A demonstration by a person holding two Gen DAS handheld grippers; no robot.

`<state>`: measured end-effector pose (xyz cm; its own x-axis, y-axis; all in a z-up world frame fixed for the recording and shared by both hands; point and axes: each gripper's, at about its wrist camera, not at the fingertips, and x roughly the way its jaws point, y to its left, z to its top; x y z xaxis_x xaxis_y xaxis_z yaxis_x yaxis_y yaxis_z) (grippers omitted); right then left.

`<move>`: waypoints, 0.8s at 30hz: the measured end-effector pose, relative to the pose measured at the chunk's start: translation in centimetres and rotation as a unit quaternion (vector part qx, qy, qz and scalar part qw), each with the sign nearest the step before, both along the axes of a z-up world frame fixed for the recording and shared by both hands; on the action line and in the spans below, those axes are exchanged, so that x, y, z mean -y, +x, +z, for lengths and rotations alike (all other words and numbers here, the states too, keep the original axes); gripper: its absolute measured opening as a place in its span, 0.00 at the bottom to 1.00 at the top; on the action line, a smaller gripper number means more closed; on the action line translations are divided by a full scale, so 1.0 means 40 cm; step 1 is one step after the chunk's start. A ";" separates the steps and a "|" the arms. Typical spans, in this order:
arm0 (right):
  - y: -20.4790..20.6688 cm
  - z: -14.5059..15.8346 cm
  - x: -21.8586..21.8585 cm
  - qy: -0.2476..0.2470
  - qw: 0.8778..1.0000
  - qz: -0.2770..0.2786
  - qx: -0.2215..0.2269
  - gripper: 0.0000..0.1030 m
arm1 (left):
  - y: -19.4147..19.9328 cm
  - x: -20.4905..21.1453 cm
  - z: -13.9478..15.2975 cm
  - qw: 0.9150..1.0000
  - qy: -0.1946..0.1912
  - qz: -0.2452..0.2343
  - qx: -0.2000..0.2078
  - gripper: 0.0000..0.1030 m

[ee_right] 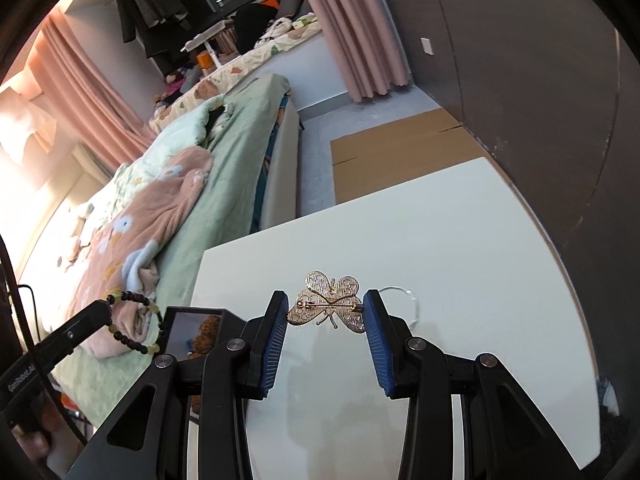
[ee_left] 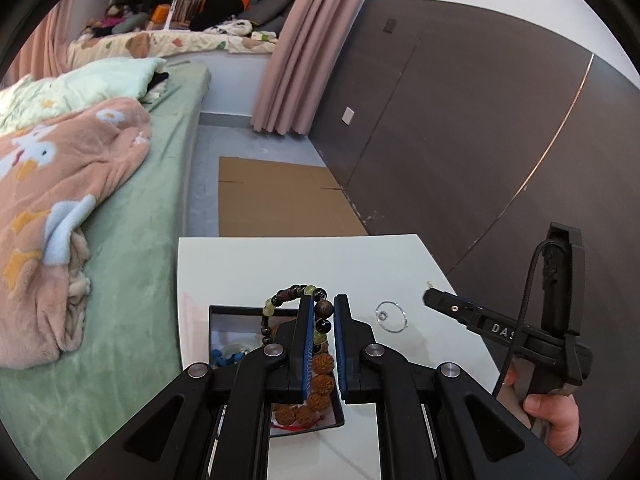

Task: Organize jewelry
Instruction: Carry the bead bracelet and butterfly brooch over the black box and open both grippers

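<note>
A bead bracelet (ee_left: pixel 316 320) is gripped by the left gripper (ee_left: pixel 323 320) above the box (ee_left: pixel 256 312). A butterfly brooch (ee_right: pixel 330 305) is clamped by the right gripper (ee_right: pixel 326 312) over the desk (ee_right: pixel 460 240).

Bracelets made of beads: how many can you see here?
2, perhaps more hidden. A dark-and-green beaded bracelet hangs pinched in the left gripper above the black box. A brown knobbly-bead bracelet lies inside that box, partly hidden behind the gripper.

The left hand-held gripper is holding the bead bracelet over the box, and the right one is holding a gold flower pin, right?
Not quite. The right hand-held gripper holds a gold butterfly pin, as the right wrist view shows. The left hand-held gripper does hold the bead bracelet over the box.
</note>
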<state>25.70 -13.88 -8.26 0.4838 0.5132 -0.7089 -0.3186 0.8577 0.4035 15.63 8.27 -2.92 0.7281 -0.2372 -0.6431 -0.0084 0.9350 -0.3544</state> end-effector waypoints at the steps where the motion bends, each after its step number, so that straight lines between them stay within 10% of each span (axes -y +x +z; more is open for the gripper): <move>1: -0.002 0.001 -0.009 0.002 1.000 0.005 0.001 0.38 | -0.004 -0.007 -0.002 1.000 -0.006 0.004 -0.001 0.09; 4: -0.015 0.012 -0.038 0.015 1.000 0.025 0.007 0.38 | 0.002 -0.033 -0.008 0.999 -0.028 0.015 -0.013 0.14; 8: -0.035 0.024 -0.071 0.028 0.998 0.050 0.019 0.38 | -0.006 -0.064 -0.002 0.998 -0.024 0.055 -0.006 0.81; 24: -0.097 0.022 -0.220 0.064 0.988 0.140 0.022 0.39 | -0.053 -0.162 -0.009 0.991 -0.031 0.128 0.009 0.84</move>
